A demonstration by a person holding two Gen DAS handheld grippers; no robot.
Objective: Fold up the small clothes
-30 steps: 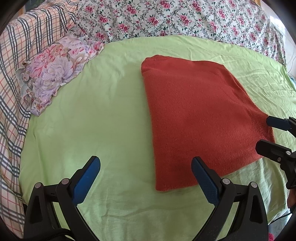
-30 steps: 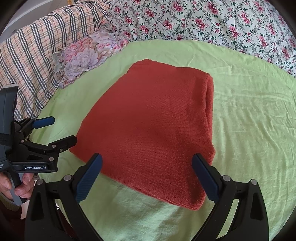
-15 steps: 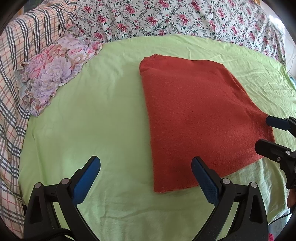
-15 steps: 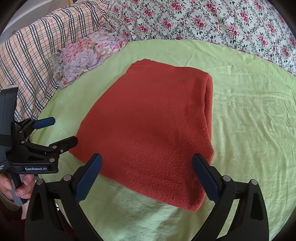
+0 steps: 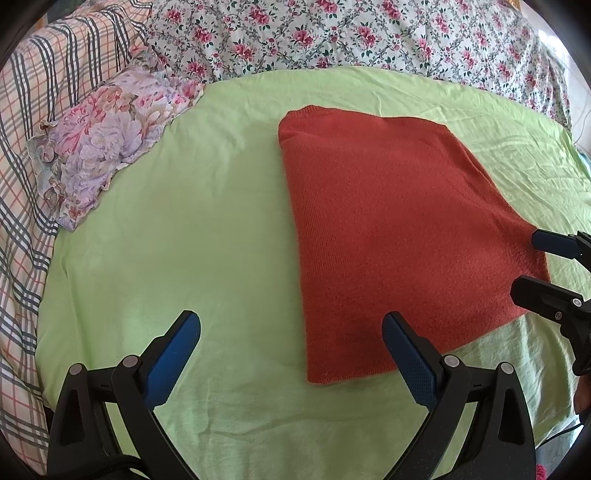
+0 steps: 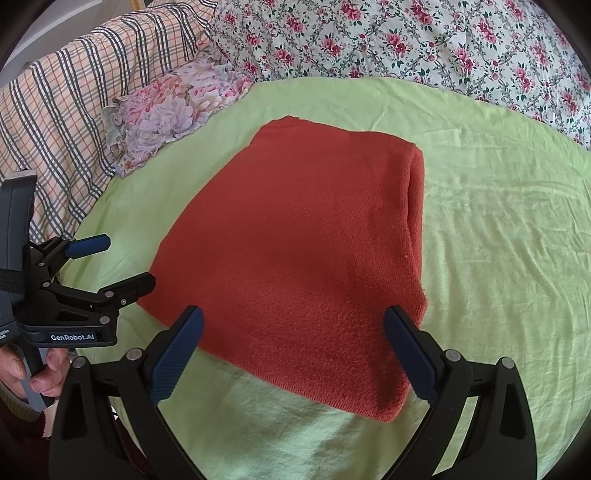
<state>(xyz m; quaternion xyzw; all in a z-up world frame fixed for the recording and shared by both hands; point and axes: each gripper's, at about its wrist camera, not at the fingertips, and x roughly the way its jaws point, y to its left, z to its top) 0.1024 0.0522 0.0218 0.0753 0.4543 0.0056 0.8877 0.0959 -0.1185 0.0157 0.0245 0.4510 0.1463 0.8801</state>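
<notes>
A rust-red knitted garment [image 5: 399, 229] lies folded into a flat rectangle on the green sheet [image 5: 184, 229]; it also shows in the right wrist view [image 6: 303, 258]. My left gripper [image 5: 291, 354] is open and empty, hovering just short of the garment's near left corner. My right gripper [image 6: 293, 350] is open and empty over the garment's near edge. The right gripper also shows at the right edge of the left wrist view [image 5: 532, 258], and the left gripper at the left of the right wrist view [image 6: 125, 258].
A floral pillow [image 5: 107, 140] lies at the back left. A plaid cloth [image 5: 22, 147] covers the left side. A flowered quilt [image 5: 351, 33] runs along the back. Bare green sheet [image 6: 498, 240] lies right of the garment.
Both grippers have drifted very slightly; the garment lies as before and nothing was gripped or released.
</notes>
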